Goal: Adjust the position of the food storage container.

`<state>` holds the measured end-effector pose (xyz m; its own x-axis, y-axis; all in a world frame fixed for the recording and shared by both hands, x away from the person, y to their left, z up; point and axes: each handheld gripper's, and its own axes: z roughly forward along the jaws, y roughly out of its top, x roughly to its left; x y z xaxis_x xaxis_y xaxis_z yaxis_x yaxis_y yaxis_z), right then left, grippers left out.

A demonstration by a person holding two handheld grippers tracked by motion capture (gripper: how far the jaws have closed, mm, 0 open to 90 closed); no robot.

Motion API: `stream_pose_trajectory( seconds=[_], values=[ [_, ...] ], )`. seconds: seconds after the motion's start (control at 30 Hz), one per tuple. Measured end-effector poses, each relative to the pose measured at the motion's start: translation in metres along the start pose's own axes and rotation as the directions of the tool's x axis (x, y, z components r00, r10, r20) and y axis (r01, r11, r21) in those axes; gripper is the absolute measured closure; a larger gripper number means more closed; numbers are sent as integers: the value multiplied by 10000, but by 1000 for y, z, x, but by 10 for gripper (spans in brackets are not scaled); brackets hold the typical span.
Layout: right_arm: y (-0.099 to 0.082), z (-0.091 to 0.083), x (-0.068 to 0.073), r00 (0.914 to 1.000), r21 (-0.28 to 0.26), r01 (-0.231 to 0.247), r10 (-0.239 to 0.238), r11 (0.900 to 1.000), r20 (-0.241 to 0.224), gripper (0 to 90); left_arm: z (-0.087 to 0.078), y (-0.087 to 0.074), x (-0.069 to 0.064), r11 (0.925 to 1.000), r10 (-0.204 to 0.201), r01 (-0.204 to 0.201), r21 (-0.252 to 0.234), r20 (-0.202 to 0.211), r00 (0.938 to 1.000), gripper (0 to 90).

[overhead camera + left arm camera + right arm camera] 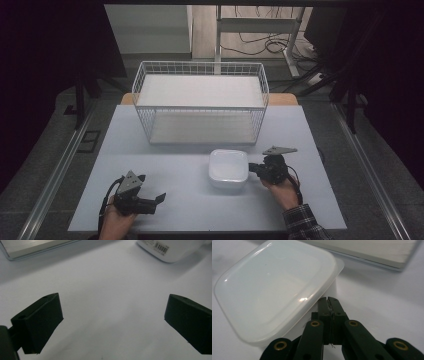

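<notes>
Your bench (200, 200) carries a wire rack (200, 100) at the back, and the white tub (228, 167) sits lidded just in front of the rack. Your right claw (328, 302) is pinched fully together, holding nothing, its tip touching the tub's side under the lid rim. Judging by that, you're nudging the tub: push low and level so it slides rather than tips. Your right hand (282, 192) lies level, pointing at the tub. Your left claw (159, 198) rests wide apart and empty, well clear of the tub.

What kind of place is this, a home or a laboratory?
Probably a lab or test room: a bare white table, loose cables on the floor behind, and a person's hand-held right gripper beside a white container.
</notes>
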<state>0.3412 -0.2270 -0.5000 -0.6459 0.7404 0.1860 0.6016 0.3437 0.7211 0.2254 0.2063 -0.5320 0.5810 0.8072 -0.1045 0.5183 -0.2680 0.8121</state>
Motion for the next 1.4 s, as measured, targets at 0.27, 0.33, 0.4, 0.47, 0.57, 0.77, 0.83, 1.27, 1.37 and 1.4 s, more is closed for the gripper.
stream_pose_trajectory(
  seconds=[0.27, 0.33, 0.4, 0.47, 0.57, 0.77, 0.83, 1.27, 1.37, 1.4],
  values=[
    [5, 17, 25, 9971, 168, 446, -434, 9989, -620, 885, 0, 0, 1, 10000, -51, 51, -9, -26, 10000, 13],
    [6, 20, 30, 9962, 178, 579, -566, 9982, -663, 885, 0, 0, 1, 10000, -68, 68, -10, -40, 10000, 13],
    [6, 21, 32, 9960, 167, 620, -607, 9979, -659, 885, 0, 0, 1, 10000, -77, 77, -10, -17, 10000, 13],
    [8, 24, 36, 9958, 166, 587, -574, 9981, -708, 886, 1, 0, 1, 10000, -82, 82, 23, 7, 10000, 13],
    [9, 28, 40, 9950, 156, 655, -641, 9977, -766, 886, 1, 0, 1, 9999, -114, 114, 27, 70, 9999, 13],
    [10, 20, 43, 9923, 80, 1242, -1242, 9922, -26, 858, -1, 0, 1, 9998, -219, 218, 42, 248, 9995, 18],
    [8, 8, 41, 9912, -141, 1322, -1322, 9911, 51, 810, -1, 0, 1, 9997, -249, 248, 45, 296, 9993, 21],
    [-25, -35, 41, 9728, -899, 2313, -2291, 9687, 341, 213, -4, 1, -1, 9999, -150, 153, -61, 422, 9990, 16],
    [-34, -33, 42, 9695, -787, 2430, -2395, 9668, 515, 86, -3, 0, -2, 9998, 160, -159, -103, 172, 9997, 6],
    [-35, -32, 42, 9700, -784, 2407, -2369, 9674, 554, 62, -3, 0, -1, 9997, 200, -198, -131, 153, 9997, 5]
  ],
)
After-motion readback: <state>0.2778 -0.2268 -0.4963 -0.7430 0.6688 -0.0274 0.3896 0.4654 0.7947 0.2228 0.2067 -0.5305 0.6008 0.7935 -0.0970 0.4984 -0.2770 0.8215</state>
